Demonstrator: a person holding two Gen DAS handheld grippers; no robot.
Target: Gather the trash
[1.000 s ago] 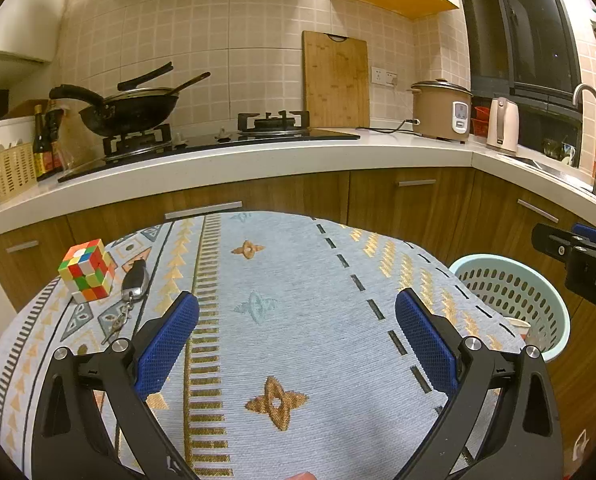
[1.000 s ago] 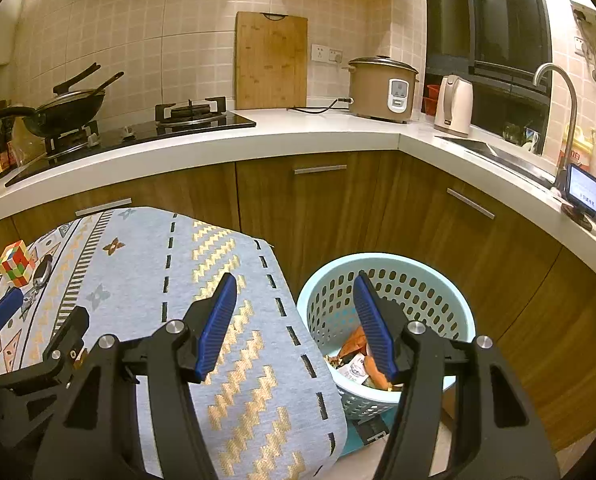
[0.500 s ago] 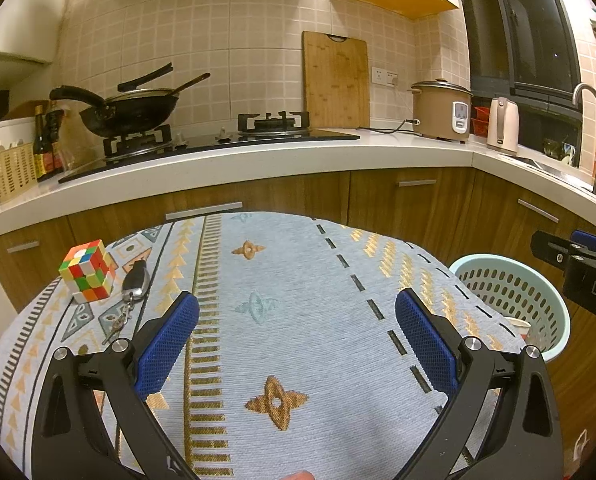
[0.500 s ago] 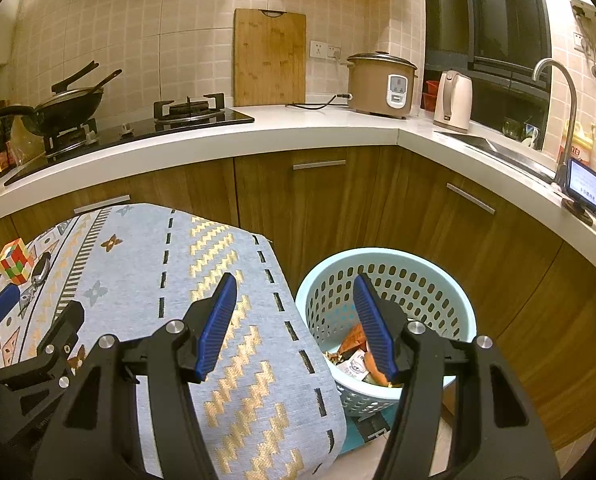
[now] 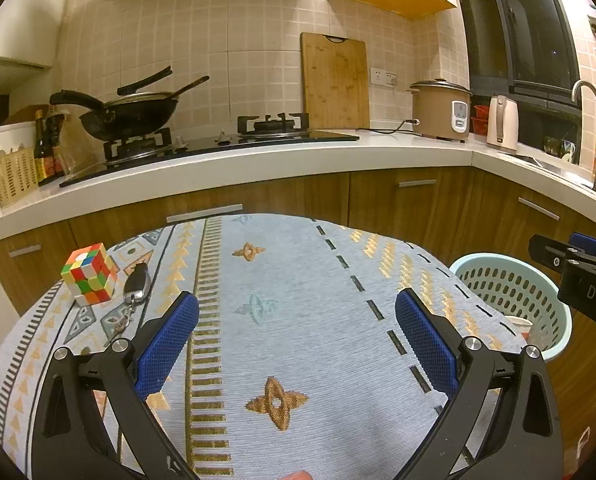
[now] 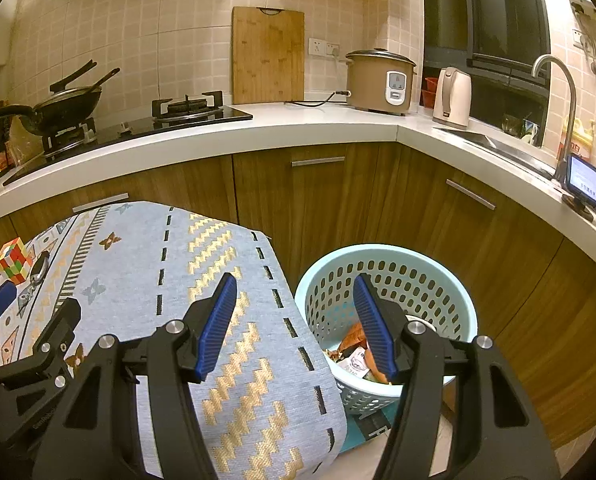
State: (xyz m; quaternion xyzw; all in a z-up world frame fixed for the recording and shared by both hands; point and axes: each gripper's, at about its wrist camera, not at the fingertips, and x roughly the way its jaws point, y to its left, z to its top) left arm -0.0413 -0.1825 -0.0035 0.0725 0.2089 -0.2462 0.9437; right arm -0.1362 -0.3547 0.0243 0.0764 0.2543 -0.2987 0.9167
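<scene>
Looks like the table is pretty much cleared of trash at this point. The left hand-held gripper (image 5: 295, 344) hangs over the patterned tabletop (image 5: 298, 340), jaws spread wide with nothing between them. The right hand-held gripper (image 6: 293, 320) sits over the tabletop's edge beside the mint laundry-style basket (image 6: 454, 280) on the floor, jaws parted about halfway and also holding nothing.

The collected trash (image 6: 354, 350) is down in that basket: crumpled wrappers, orange and white (can't count the pieces, they're all piled together), and from the left view a paper cup (image 5: 520, 326) peeks over inside the rim.

My guess for the step in hand: scan for leftovers before calling it done. What's left on the cloth is one Rubik's cube (image 5: 89, 274) and one car key with its keyring (image 5: 133, 292), just beside each other at the left edge. Those aren't trash, so I'd leave both alone and keep the jaws clear of them.

Count: two grippers, one basket, one cube, one key.
</scene>
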